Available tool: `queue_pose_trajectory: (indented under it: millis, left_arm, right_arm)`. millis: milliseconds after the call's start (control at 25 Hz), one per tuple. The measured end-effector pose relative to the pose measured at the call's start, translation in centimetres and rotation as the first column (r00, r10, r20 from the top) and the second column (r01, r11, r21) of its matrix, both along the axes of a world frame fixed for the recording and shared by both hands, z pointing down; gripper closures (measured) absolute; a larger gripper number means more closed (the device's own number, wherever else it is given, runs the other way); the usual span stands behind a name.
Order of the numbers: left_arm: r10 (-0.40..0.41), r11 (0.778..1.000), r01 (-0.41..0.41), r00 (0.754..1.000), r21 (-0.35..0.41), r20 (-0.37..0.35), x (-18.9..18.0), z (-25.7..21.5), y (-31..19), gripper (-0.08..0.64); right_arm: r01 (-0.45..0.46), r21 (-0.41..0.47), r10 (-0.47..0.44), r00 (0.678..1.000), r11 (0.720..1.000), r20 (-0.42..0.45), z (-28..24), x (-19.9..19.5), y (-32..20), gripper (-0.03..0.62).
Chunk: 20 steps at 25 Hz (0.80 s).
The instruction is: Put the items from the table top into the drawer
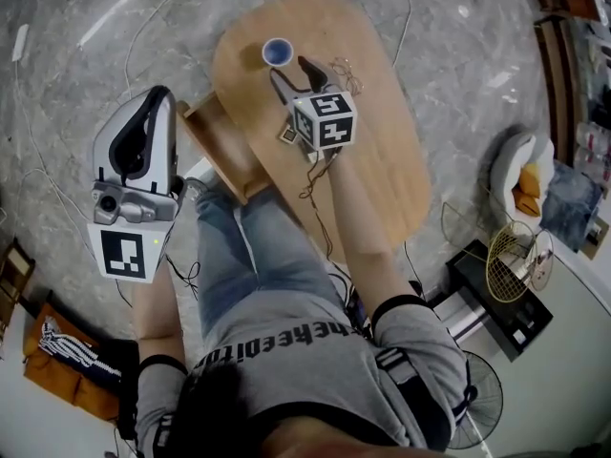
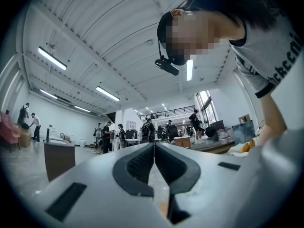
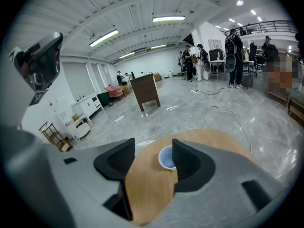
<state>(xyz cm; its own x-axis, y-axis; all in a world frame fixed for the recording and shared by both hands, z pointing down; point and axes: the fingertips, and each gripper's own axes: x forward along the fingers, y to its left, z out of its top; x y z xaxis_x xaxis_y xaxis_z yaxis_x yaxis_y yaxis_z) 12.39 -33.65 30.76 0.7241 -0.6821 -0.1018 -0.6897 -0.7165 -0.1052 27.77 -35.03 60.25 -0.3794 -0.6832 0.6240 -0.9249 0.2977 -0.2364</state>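
- Cup (image 3: 166,157) stands on wooden tabletop (image 3: 147,189), ahead of the spread jaws of right tool (image 3: 153,152).
- Left tool (image 2: 154,148): jaws pressed together, empty.
- Drawer (image 1: 218,151) juts open beside tabletop.

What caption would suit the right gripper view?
The right gripper, jaws apart, over a wooden table with a small cup ahead.
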Motion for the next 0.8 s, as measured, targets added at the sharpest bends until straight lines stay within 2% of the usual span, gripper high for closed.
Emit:
queue_pose_trajectory:
  millis: [440,800]
  left_arm:
    - [-0.008,0.997,0.011,0.999,-0.07,0.032,-0.4,5.2,-1.0,0.549]
    - [-0.026,0.994,0.03,0.999,-0.101,0.048,-1.8,7.8,-1.7,0.549]
  right_arm:
    - [-0.01,-0.12,0.002,0.998,0.993,-0.063,9.3,0.5,-2.6,0.218]
    - [-0.055,-0.194,0.029,0.99,0.979,-0.136,14.9,0.6,-3.9,0.184]
